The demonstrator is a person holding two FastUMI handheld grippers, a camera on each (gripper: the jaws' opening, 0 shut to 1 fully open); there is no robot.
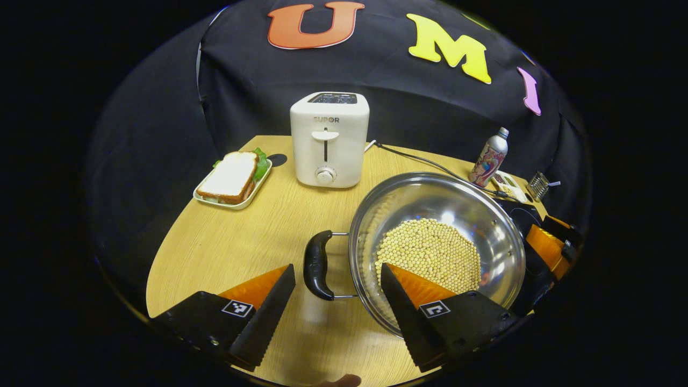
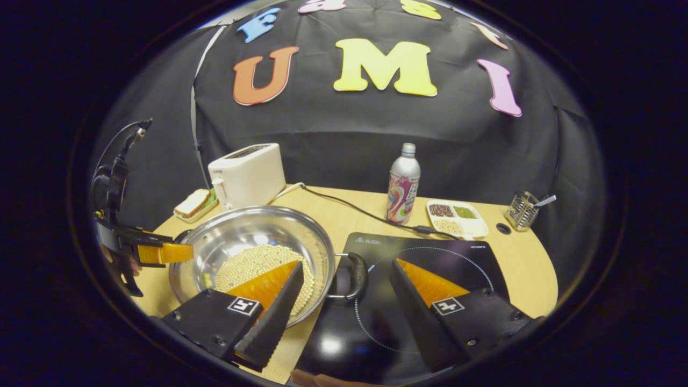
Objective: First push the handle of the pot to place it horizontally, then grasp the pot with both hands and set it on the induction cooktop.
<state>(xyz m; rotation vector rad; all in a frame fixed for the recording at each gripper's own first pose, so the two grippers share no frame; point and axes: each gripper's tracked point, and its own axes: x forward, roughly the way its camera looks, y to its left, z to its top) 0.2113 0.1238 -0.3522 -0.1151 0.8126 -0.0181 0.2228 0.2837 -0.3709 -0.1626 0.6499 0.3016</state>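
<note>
Both grippers gape wide, left and right, each straddling a pot handle untouched.

pots 1, between both grippers' jaws-ends | pot handles 2, one ahead of each open jaw pair | cooktops 1 | toasters 1 | bottles 1 | sandwich trays 1 | grain trays 1 | wire holders 1

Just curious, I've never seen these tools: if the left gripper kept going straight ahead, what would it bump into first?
Probably the pot's near handle, which sits between the open left gripper fingers; depth is hard to judge.
</note>
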